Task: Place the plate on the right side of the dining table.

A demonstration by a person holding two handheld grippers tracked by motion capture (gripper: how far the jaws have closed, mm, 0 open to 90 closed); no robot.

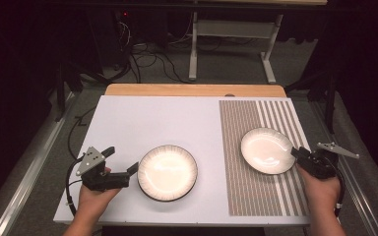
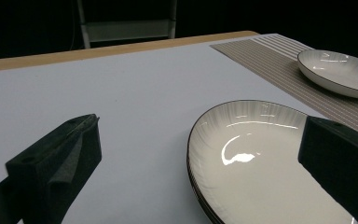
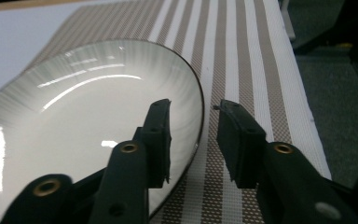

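Right gripper view: right gripper astride plate rim

No readable text, label, brand, number or sign appears on anything here.

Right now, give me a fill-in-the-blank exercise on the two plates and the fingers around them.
1. The right plate rests on the striped ____.
2. The left plate sits on the plain ____ part of the table top.
3. The right gripper has its fingers on either side of the right plate's ____, with a gap showing.
4. The left gripper stands wide ____.

Missing words: placemat; white; rim; open
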